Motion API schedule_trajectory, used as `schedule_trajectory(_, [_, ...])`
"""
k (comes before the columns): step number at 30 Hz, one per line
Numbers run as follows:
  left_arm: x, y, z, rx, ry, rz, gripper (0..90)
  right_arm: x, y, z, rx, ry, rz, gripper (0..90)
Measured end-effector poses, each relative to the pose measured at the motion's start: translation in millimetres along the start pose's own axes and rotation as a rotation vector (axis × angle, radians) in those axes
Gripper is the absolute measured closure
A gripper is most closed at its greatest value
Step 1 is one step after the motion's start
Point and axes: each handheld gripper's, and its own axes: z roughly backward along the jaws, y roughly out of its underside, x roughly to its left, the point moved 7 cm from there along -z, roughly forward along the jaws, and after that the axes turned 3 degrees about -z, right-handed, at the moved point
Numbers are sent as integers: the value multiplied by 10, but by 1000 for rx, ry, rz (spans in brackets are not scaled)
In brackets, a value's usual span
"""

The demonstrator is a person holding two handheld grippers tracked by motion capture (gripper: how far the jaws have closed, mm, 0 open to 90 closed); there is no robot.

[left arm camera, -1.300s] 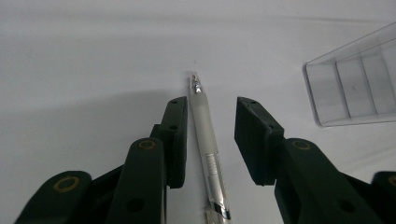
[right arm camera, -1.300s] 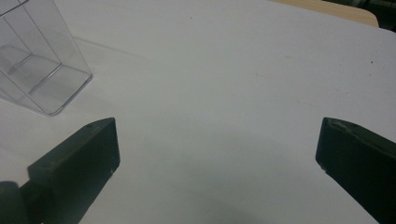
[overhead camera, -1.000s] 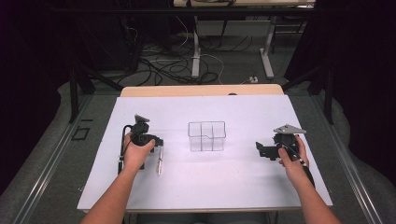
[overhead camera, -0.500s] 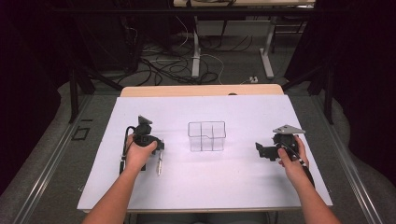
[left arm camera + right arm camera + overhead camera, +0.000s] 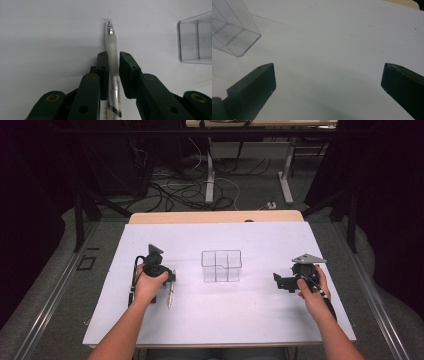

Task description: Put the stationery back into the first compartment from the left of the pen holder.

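My left gripper [image 5: 113, 66]: matte black, two blocky jaws with brass-coloured rivets, just closed in and now pinching a pen. Item held: slim clear-plastic pen [image 5: 112, 57] with a frosted, rubbery grip sleeve, a metal collar and a pointed tip showing red inside; it lies flat on the table, tip reaching out beyond the jaws. From above, the pen [image 5: 170, 295] trails out from under my left hand [image 5: 148, 282].

Surface: smooth white matte table top [image 5: 220, 320], wooden edge at the far side.

Middle of the table: clear hard-plastic rectangular organiser box [image 5: 221, 266], divided into compartments, upright, well apart from the pen.

My right gripper [image 5: 328, 82]: same black make, flat-faced jaws spread wide over bare table, grey three-cornered plate on top.
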Motion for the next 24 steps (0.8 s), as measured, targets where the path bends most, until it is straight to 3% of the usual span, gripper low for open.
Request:
schedule_trajectory(10, [-14,-5,-9,-11,8,54,794,0,6,-5,2,-3,6,0])
schedule_trajectory(11, [5,-6,-5,-8,4,38,794,0,5,-5,2,-3,6,0])
schedule_trajectory(15, [9,1,3,3,10,47,796,7,7,-5,3,-4,1,0])
schedule_trajectory(16, [-13,-4,-6,-9,16,78,796,7,7,-5,3,-4,1,0])
schedule_trajectory(18, [4,1,1,1,13,63,796,7,8,-7,4,-5,1,0])
schedule_trajectory(24, [7,-7,3,-14,22,100,796,-4,10,-10,3,-4,3,0])
